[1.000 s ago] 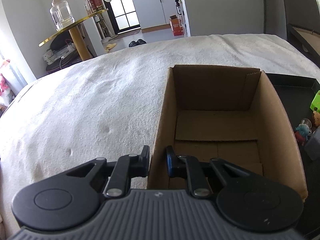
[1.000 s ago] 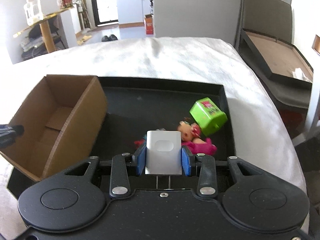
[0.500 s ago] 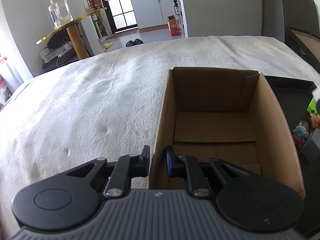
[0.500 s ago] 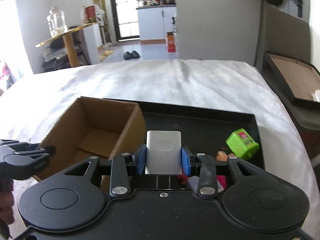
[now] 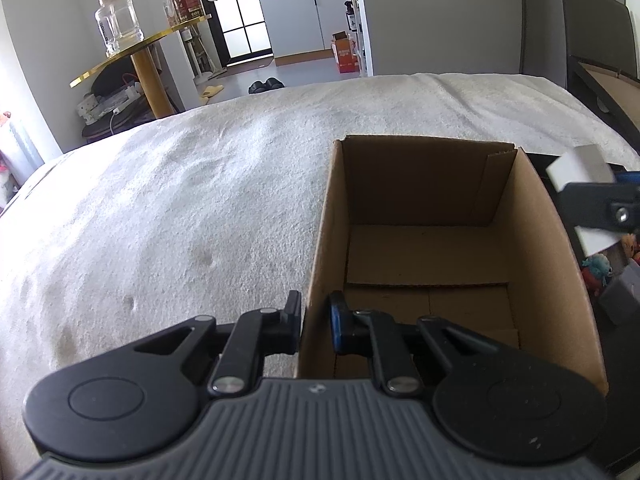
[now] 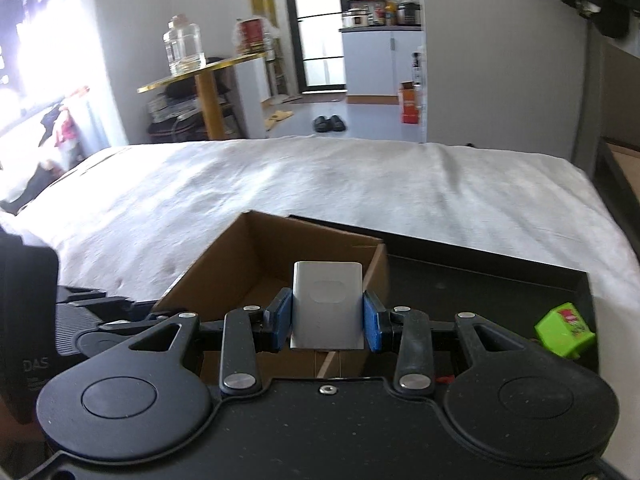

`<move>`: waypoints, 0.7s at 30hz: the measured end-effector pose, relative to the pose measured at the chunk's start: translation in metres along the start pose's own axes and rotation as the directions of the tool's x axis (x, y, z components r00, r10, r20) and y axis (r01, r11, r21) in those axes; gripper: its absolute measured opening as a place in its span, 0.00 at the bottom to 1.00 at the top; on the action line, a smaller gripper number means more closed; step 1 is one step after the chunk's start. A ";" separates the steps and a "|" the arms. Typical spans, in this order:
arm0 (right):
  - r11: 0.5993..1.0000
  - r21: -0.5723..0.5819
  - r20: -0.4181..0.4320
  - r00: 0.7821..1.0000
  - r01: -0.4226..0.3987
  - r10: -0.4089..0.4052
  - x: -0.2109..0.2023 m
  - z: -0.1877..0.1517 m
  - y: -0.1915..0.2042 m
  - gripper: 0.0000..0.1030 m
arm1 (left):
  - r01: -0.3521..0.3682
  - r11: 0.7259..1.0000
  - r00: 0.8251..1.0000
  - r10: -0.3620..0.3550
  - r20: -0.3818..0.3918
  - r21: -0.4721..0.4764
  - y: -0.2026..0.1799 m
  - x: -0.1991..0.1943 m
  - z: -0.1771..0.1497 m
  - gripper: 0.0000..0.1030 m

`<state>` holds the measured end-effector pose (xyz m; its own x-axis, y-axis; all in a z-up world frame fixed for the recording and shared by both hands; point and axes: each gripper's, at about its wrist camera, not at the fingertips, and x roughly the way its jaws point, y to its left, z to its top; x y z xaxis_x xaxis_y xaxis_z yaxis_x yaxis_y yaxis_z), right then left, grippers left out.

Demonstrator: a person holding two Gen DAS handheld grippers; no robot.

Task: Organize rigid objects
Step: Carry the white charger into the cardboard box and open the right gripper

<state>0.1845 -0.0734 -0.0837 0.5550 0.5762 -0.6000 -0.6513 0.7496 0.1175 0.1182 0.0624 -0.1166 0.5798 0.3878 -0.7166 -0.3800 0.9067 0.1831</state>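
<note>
A bed [image 5: 200, 208] covered in a white textured blanket fills most of both views and carries everything else. On it lies a black tray [image 6: 500, 280], and touching the tray's left edge stands an open cardboard box [image 5: 536, 248], upright, its interior showing only its own bottom flaps. The left tongs [image 5: 316, 320] are closed to a narrow gap on the near-left wall of the cardboard box, one finger outside the wall and the blue-padded finger inside it, gripping the cardboard. The right tongs [image 6: 327, 322] are clamped on a white rectangular block [image 6: 327, 306], blue pads pressing its two sides; the block stands upright between the pads and is held in the air over the right wall of the box, above the boundary between box and tray. In the left wrist view the same block [image 5: 576, 166] appears at the far right, above the box's right rim. A green cube [image 6: 564, 330] lies tilted in the tray, well right of the block. Small toy figures [image 5: 596, 270] lie in the tray just beside the box's right wall.
</note>
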 end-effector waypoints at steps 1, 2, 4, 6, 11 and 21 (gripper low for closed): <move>1.000 -0.008 -0.002 1.000 -0.012 0.012 0.001 0.001 0.003 0.35 | 0.003 1.000 1.000 -0.003 0.000 -0.002 0.001 0.000 0.000 0.13; 1.000 -0.016 -0.003 1.000 -0.023 0.023 0.002 0.001 0.005 0.35 | 0.006 1.000 1.000 -0.006 -0.001 -0.004 0.001 0.000 0.000 0.13; 0.998 -0.030 -0.007 0.999 -0.046 0.046 0.006 0.002 0.011 0.35 | 0.011 1.000 1.000 -0.011 -0.002 -0.008 0.002 0.001 0.000 0.13; 0.997 -0.045 -0.016 0.998 -0.066 0.065 0.011 0.002 0.016 0.35 | 0.016 1.000 1.000 -0.016 -0.003 -0.013 0.003 0.001 0.000 0.13; 0.995 -0.072 -0.030 0.997 -0.073 0.071 0.022 0.002 0.026 0.35 | 0.030 0.999 1.000 -0.030 -0.006 -0.023 0.005 0.003 0.001 0.13; 0.996 -0.090 -0.002 1.000 -0.019 0.019 0.025 0.008 0.026 0.49 | 0.036 0.999 0.999 -0.036 -0.023 -0.016 0.006 0.007 0.001 0.14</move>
<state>0.1862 -0.0368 -0.0895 0.5412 0.5898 -0.5993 -0.7058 0.7060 0.0574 0.1208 0.0711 -0.1198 0.5765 0.3506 -0.7381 -0.3703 0.9173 0.1465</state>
